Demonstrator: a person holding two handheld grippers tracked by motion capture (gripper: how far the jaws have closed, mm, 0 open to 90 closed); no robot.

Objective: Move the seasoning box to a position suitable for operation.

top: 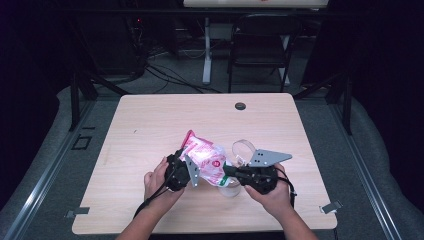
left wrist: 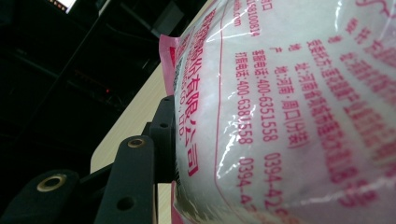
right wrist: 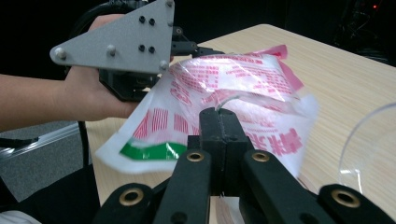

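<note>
Left gripper (top: 187,167) clamps the bag (top: 207,161); right gripper (top: 231,170) pinches its edge (jaws closed), bare table (top: 150,125) behind.

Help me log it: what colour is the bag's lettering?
Pink-red lettering on the clear bag, best in the left gripper view.

A dark room holds a pale wooden table (top: 150,120) on grey floor (top: 50,150), a black folding chair (top: 260,47) beyond.

left tongs (left wrist: 177,140) | pressed on bag (left wrist: 289,107); table (left wrist: 126,126) beneath
</note>
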